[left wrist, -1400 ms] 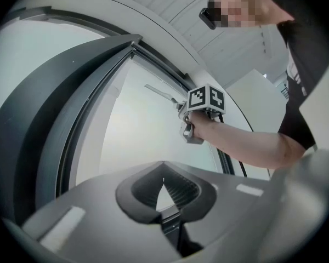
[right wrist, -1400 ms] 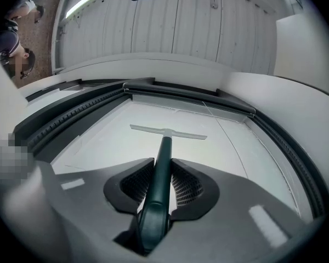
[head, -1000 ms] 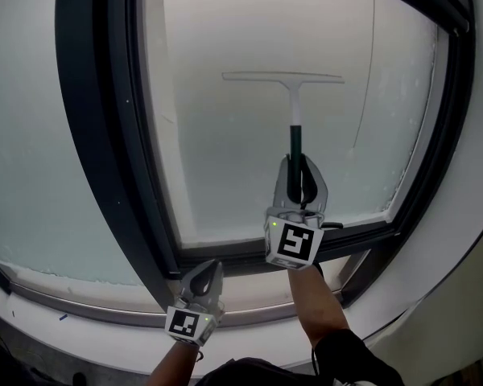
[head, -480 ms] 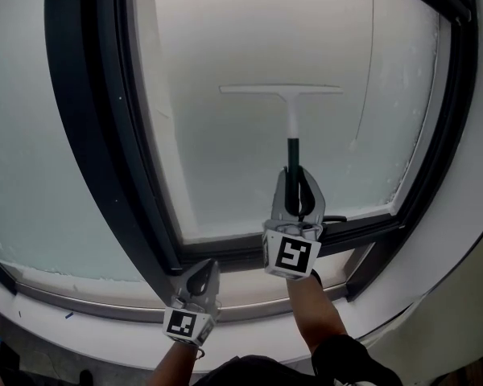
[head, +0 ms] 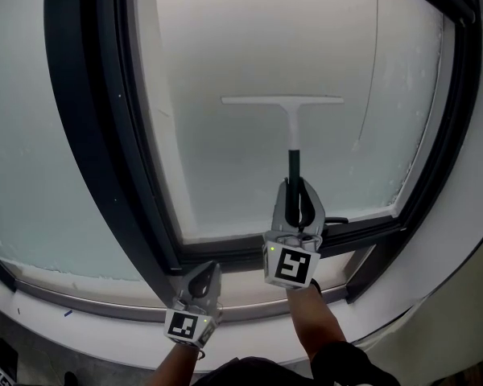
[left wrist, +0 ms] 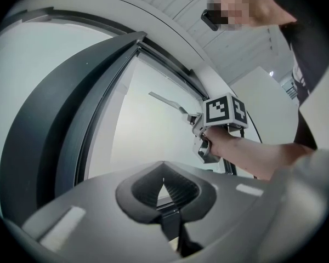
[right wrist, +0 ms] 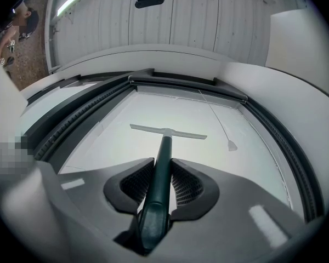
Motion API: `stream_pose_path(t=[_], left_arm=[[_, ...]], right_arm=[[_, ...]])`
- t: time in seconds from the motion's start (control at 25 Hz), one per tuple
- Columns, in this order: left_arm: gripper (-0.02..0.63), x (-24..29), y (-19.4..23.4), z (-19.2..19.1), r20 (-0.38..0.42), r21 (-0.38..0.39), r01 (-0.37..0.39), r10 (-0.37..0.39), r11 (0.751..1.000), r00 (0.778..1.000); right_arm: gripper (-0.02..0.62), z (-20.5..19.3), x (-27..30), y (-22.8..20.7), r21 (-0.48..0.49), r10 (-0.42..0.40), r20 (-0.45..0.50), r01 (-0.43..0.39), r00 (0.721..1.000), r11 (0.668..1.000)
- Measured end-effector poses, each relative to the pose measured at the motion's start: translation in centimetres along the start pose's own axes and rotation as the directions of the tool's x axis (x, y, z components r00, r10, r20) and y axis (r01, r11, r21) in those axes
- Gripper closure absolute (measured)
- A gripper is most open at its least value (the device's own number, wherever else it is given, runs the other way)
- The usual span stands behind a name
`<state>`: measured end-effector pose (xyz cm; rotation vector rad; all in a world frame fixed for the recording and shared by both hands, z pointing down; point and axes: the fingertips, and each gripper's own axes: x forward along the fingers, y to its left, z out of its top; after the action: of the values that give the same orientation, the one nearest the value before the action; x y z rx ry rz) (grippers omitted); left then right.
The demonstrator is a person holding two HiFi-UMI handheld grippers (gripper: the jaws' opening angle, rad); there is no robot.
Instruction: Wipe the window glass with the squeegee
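Observation:
The squeegee has a pale T-shaped blade (head: 282, 100) lying flat against the frosted window glass (head: 225, 159) and a dark green handle (head: 294, 163) below it. My right gripper (head: 296, 187) is shut on that handle, near the lower edge of the pane. In the right gripper view the handle (right wrist: 158, 174) runs between the two pads up to the blade (right wrist: 167, 131). My left gripper (head: 207, 268) hangs lower left, by the sill, shut with nothing in it. In the left gripper view its tips (left wrist: 163, 184) meet, and the squeegee (left wrist: 167, 100) shows further off.
A thick dark window frame (head: 88, 135) curves down the left and along the bottom. A thin cord (head: 373, 71) hangs over the right of the pane, ending in a small tab (right wrist: 231, 145). A pale sill (head: 105, 296) runs below.
The squeegee blade has slid down the glass a little, and my right gripper has dropped with it. The left gripper has barely moved.

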<state>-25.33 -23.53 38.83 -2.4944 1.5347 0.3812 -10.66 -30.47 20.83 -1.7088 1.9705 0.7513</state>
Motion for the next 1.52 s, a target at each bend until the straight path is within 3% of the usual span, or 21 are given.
stream_pose_path(t=[1.52], left_arm=[[0.606, 0.8, -2.1, -1.7, -0.025, -0.043, 0.053, -0.054, 0.998, 0.998]], right_arm=[[0.499, -4.5, -5.3, 0.8, -0.020, 0.026, -0.123, -0.029, 0.992, 0.999]])
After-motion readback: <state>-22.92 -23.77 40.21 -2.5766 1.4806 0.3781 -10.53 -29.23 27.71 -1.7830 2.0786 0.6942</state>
